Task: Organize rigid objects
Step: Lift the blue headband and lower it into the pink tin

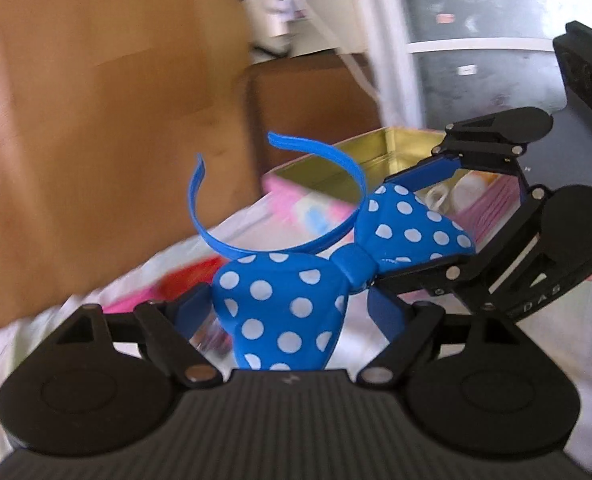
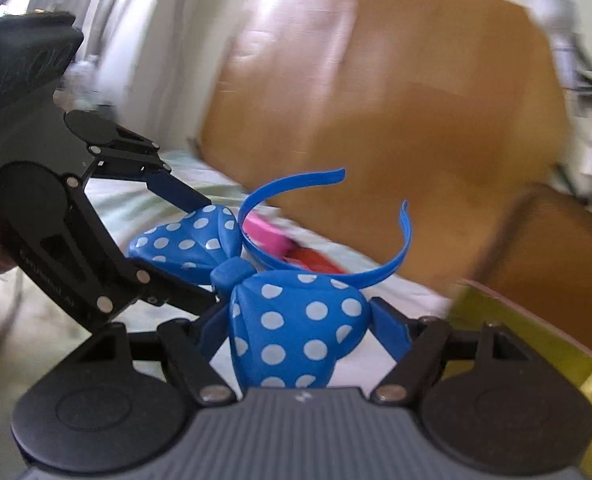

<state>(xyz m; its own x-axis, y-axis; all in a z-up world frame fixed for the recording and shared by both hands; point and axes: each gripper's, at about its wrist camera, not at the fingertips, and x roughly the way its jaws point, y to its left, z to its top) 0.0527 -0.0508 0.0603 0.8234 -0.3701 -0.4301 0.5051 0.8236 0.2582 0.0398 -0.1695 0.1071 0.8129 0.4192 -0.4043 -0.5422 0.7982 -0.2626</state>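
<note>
My left gripper (image 1: 292, 312) clamped one lobe of the blue polka-dot bow headband (image 1: 347, 264), my right gripper (image 2: 299, 328) the other, holding it above the white surface (image 2: 168, 200); cardboard box (image 1: 108, 128) close behind, open tin (image 1: 375, 160) near

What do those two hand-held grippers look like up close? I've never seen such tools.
Both look alike. The left hand-held gripper and the right hand-held gripper each have a dark grey ribbed body, two round black discs at the sides, and black linkage bars joined by silver pivot pins. The fingers are blue. Faint pale lettering runs along one black bar, too blurred to read. No cables show.
</note>
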